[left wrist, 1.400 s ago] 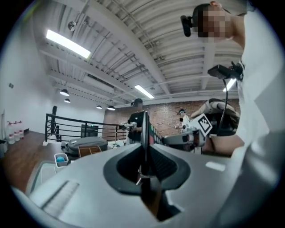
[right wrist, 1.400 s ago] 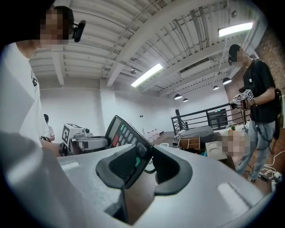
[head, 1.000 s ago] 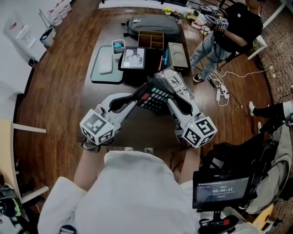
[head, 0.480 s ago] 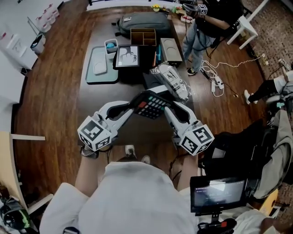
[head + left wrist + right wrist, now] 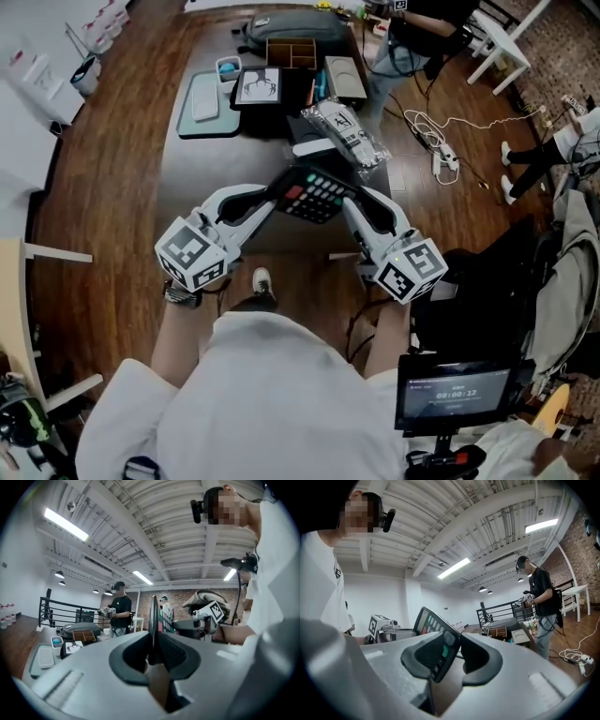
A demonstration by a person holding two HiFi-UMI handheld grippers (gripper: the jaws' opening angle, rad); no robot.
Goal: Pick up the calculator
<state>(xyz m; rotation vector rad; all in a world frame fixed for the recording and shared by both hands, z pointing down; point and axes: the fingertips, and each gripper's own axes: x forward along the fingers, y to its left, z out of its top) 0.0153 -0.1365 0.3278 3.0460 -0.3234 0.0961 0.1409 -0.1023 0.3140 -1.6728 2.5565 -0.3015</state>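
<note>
- Since the left gripper and right gripper each clamp one end of the calculator, the pick-up looks done: it hangs clear above the table's near edge.
- Next, I judge, comes a level carry with matched squeeze from both sides.
- On the table's far end, the teal tray holds a flat white object, and a small cup holds something blue.
- What sits in the wooden divided box is unclear.

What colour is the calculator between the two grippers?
The calculator is black, with red, green and pale keys. It shows best in the head view.
</note>
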